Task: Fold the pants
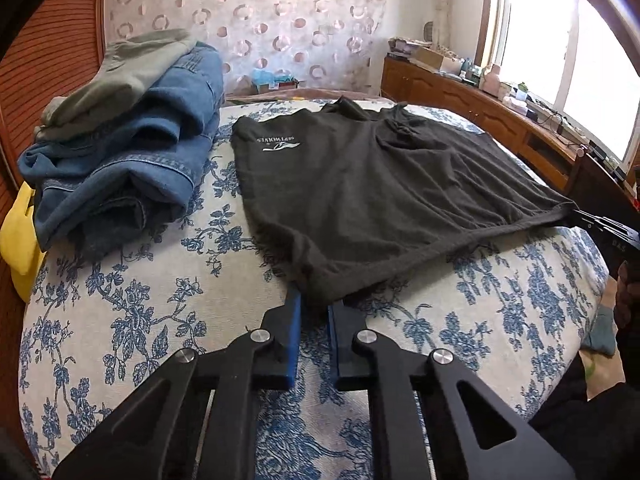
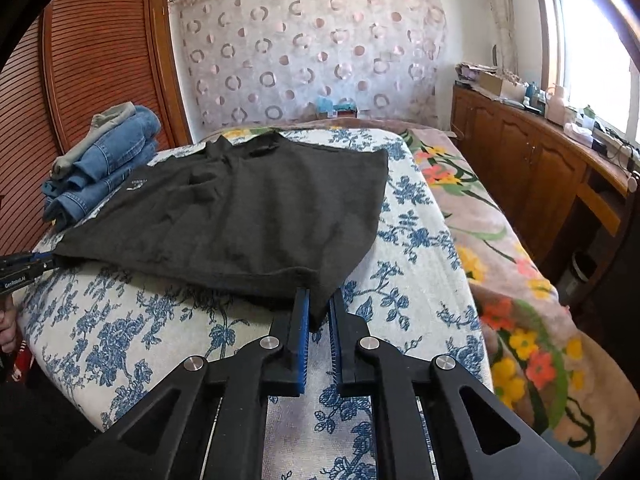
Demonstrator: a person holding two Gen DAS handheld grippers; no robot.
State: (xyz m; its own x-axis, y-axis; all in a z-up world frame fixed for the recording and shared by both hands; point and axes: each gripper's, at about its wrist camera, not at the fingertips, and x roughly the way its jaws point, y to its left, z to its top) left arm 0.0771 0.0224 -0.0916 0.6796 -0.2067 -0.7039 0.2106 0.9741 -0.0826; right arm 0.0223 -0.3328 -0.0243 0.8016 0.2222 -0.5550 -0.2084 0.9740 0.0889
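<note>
The dark grey pants (image 1: pixel 372 196) lie spread flat on the bed (image 1: pixel 132 320), over its blue-flowered white cover, with a small white logo (image 1: pixel 277 143) showing near the far left corner. The left tool (image 1: pixel 314 300) is clamped on the near left corner of the cloth, its blue pads (image 1: pixel 294 320) pinching the hem. The right tool (image 2: pixel 319 306) is clamped on the near right corner in the same way, and the near edge runs taut between the two. Each tool shows at the edge of the other's view, gripping its corner. To the left of the pants, apart from them, sits a pile of folded blue jeans (image 1: pixel 128 168) with an olive garment (image 1: pixel 124 72) on top. A wooden cabinet (image 2: pixel 532 168) stands along the window side of the room.
</note>
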